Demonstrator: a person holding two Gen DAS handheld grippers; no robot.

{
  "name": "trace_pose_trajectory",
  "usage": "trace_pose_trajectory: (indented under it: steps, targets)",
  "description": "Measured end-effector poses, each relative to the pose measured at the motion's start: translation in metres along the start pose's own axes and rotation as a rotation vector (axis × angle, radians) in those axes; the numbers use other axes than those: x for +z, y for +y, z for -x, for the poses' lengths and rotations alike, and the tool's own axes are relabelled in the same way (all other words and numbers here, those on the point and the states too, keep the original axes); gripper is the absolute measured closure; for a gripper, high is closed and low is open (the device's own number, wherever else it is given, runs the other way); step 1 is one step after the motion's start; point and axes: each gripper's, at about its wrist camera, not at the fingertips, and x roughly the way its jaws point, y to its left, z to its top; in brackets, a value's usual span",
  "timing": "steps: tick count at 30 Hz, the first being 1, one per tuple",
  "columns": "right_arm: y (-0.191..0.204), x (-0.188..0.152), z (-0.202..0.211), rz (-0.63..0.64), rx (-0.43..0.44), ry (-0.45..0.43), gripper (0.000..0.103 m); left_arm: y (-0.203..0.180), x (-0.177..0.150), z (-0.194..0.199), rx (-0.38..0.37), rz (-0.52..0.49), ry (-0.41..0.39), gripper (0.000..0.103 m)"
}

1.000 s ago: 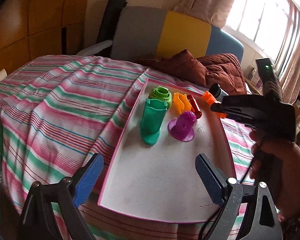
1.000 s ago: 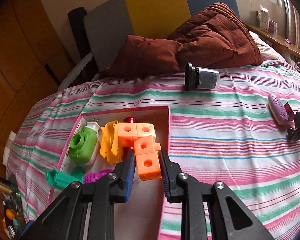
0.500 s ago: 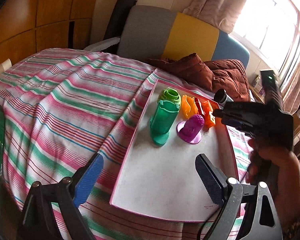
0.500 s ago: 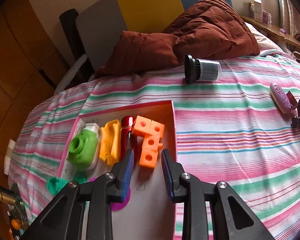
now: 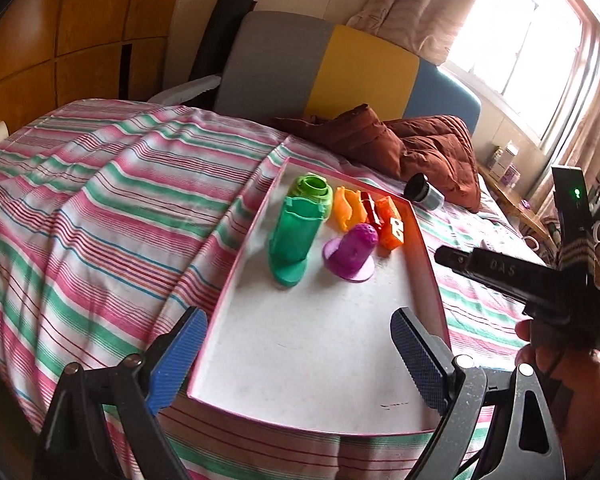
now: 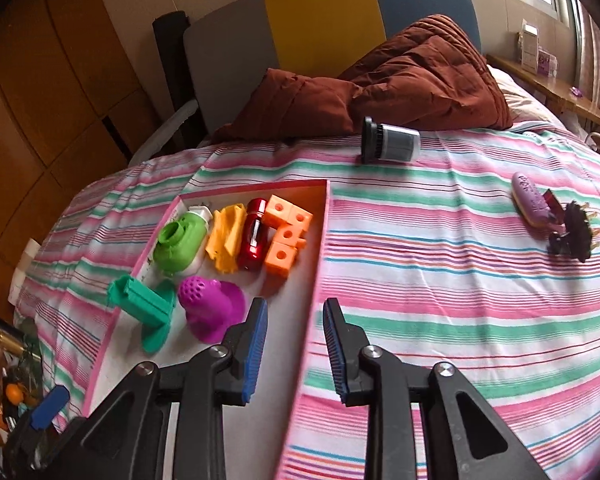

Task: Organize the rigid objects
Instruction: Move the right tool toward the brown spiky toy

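Four joined orange cubes (image 6: 287,231) lay in the pink-rimmed tray (image 6: 318,240) on the bed, beside a red cylinder (image 6: 254,236). Just short of them hovered the right gripper (image 6: 294,336), jaws apart and empty; the left gripper (image 5: 296,356) gaped wide.

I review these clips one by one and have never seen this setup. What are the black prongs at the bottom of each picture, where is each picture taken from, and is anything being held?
There is no robot. A person holds a hand-operated gripper in each hand, and each carries a fisheye camera looking along its two blue-padded fingers. One picture is from the left gripper, the other from the right gripper. Both are open and hold nothing. In the left view the right one appears from the side, in the person's hand.

They hover over a pink-rimmed tray on a striped bedspread. In the tray lie orange blocks, a red piece, a yellow piece, a light-green toy, a teal stand and a purple cone. A black-capped jar lies outside.
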Motion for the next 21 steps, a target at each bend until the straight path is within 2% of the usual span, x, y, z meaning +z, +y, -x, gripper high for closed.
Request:
trace_pose_trajectory:
  steps: [21]
  targets:
    - [-0.075,-0.031,0.024,-0.018,-0.130,0.013,0.074,-0.047,-0.006,0.005,-0.065,-0.078,0.013,0.005]
